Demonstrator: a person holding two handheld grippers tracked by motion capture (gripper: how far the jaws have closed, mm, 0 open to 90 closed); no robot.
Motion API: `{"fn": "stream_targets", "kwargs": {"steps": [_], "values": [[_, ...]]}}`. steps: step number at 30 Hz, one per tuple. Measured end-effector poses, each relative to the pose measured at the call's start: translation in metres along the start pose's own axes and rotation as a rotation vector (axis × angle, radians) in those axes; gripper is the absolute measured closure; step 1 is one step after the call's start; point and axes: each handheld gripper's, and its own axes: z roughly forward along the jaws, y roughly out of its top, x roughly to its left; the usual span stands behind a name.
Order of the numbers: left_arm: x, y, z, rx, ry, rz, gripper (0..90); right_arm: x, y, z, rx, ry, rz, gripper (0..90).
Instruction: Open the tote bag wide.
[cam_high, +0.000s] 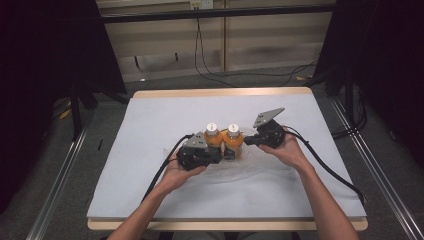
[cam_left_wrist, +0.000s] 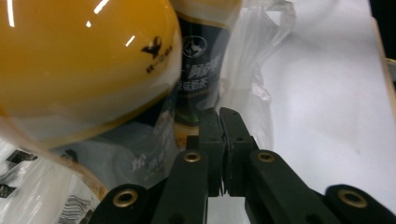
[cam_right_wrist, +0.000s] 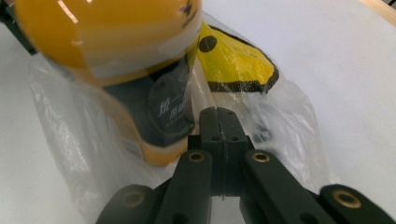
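Two orange bottles are seen standing upright side by side inside a clear plastic bag (cam_high: 250, 167) near the middle of the white-covered table (cam_high: 150, 115). The left bottle (cam_high: 212, 137) and the right bottle (cam_high: 233, 140) each carry a white cap, and they are touching or very nearly so. The bag is spread flat on the cloth around and in front of them, its film crumpled.

In the left gripper view a small black bird-like emblem with a line of tiny print is shown on the orange shoulder of the nearer bottle (cam_left_wrist: 84, 60); the print is too small to be read. Behind it a dark label band (cam_left_wrist: 198, 79) with white Chinese characters and a round emblem is visible on the other bottle. In the right gripper view similar white characters on a dark band (cam_right_wrist: 170, 109) are seen through the film, but they cannot be made out reliably.

The left gripper (cam_high: 220, 152) is held at the left bottle's near left side, its jaws pressed together; bag film lies at the tips, and whether it is pinched cannot be told. The right gripper (cam_high: 246, 141) is held just right of the right bottle, its jaws likewise shut, with film against the tips.
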Motion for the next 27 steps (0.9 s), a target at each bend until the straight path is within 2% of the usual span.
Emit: {"fn": "stream_targets", "kwargs": {"steps": [3, 4, 7, 9, 11, 12, 13, 14, 15, 17, 18, 19, 20, 22, 24, 27], "values": [[-0.001, 0.001, 0.001, -0.014, -0.003, -0.016, 88.0, -0.001, 0.001, 0.003, 0.000, 0.008, -0.002, 90.0], [-0.001, 0.000, 0.005, -0.002, 0.011, -0.014, 88.9, -0.002, 0.001, 0.006, 0.009, 0.011, -0.001, 90.0], [-0.001, -0.001, 0.011, 0.006, 0.004, -0.012, 89.7, -0.003, 0.000, 0.009, 0.017, 0.014, -0.004, 90.0], [-0.004, -0.002, 0.017, 0.024, 0.013, -0.003, 90.0, -0.003, 0.000, 0.013, 0.021, 0.017, -0.001, 90.0], [-0.007, -0.003, 0.022, 0.045, -0.004, 0.005, 90.0, -0.004, -0.001, 0.016, 0.022, 0.023, 0.007, 90.0], [-0.008, -0.002, 0.024, 0.066, 0.006, 0.015, 90.0, -0.004, -0.002, 0.017, 0.028, 0.023, 0.006, 90.0], [-0.008, -0.003, 0.026, 0.054, 0.004, 0.010, 90.0, -0.004, -0.003, 0.019, 0.025, 0.029, 0.008, 90.0], [-0.008, -0.004, 0.027, 0.053, 0.004, 0.001, 90.0, -0.003, -0.003, 0.021, 0.032, 0.024, 0.012, 90.0], [-0.008, -0.004, 0.026, 0.063, 0.011, 0.011, 90.0, -0.003, -0.003, 0.023, 0.032, 0.034, 0.008, 90.0], [-0.006, -0.005, 0.024, 0.061, 0.022, 0.006, 90.0, -0.003, -0.004, 0.026, 0.034, 0.035, 0.007, 90.0], [-0.005, -0.006, 0.024, 0.044, 0.024, -0.002, 90.0, -0.003, -0.005, 0.027, 0.034, 0.042, 0.011, 90.0], [-0.004, -0.007, 0.023, 0.052, 0.041, 0.001, 90.0, -0.003, -0.005, 0.029, 0.045, 0.028, 0.014, 90.0], [-0.003, -0.011, 0.021, 0.045, 0.044, -0.020, 90.0, -0.004, -0.006, 0.031, 0.038, 0.045, 0.022, 90.0], [-0.002, -0.013, 0.019, 0.054, 0.056, -0.020, 90.0, -0.004, -0.006, 0.034, 0.038, 0.044, 0.025, 90.0], [0.001, -0.017, 0.018, 0.049, 0.059, -0.041, 90.0, -0.004, -0.007, 0.035, 0.038, 0.050, 0.027, 90.0], [-0.001, -0.021, 0.023, 0.090, 0.060, -0.021, 90.0, -0.006, -0.008, 0.041, 0.046, 0.056, 0.038, 90.0]]}}
